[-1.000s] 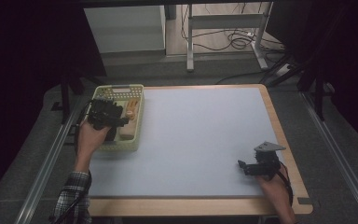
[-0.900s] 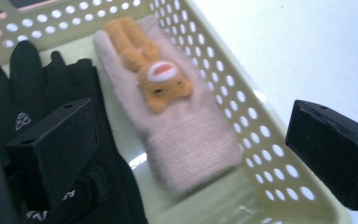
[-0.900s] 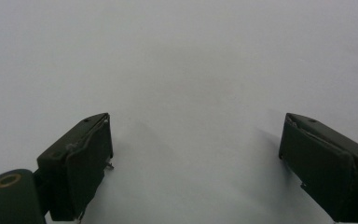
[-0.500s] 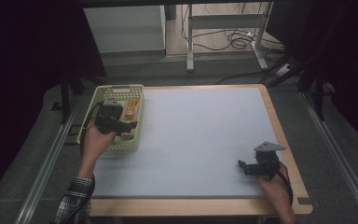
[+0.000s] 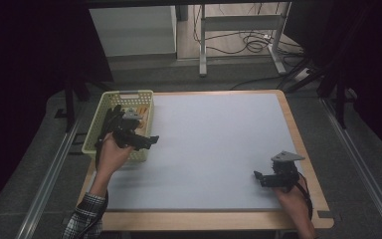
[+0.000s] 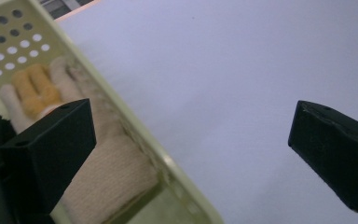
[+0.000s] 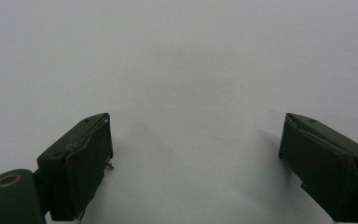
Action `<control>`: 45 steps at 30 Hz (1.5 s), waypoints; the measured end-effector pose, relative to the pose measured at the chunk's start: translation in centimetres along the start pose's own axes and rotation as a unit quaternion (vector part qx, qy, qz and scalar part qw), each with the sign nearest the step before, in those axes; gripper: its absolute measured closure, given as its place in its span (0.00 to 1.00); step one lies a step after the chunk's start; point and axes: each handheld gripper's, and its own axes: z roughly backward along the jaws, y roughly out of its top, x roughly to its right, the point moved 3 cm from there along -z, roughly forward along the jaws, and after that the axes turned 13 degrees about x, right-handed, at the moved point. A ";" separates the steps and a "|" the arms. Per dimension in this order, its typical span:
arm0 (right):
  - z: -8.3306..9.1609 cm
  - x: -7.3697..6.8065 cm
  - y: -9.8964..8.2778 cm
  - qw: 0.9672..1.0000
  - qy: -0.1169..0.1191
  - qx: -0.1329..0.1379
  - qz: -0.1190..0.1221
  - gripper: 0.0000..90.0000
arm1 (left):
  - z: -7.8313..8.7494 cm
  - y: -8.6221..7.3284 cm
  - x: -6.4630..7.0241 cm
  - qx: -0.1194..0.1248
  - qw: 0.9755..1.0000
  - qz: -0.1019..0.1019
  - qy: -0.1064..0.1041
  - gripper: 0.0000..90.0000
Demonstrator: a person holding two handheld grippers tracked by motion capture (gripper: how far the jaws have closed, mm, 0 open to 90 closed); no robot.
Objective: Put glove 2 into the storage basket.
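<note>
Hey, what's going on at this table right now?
A person at a table holds a hand-held gripper in each hand. The left hand-held gripper hangs at the near right edge of a pale yellow basket, jaws open and empty. Inside the basket lies a beige knitted glove with orange fingertips, not gripped. The right hand-held gripper sits low near the table's front right corner, jaws open over bare surface.

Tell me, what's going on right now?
Left gripper open, empty, over basket rim. Glove lies in basket. Right gripper open, low over bare mat. Nothing blocking.
</note>
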 end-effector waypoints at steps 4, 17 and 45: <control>0.0 0.0 0.0 1.000 0.000 0.000 0.000 0.10 | -0.3 0.2 1.0 0.002 1.000 -0.018 -0.007 0.01; 0.0 0.0 0.0 1.000 0.000 0.000 0.000 0.10 | -1.7 0.9 4.6 0.006 0.998 -0.019 -0.060 0.01; 0.0 0.0 0.0 1.000 0.001 0.001 0.001 0.10 | -5.0 -2.3 12.8 0.013 0.987 -0.047 -0.155 0.01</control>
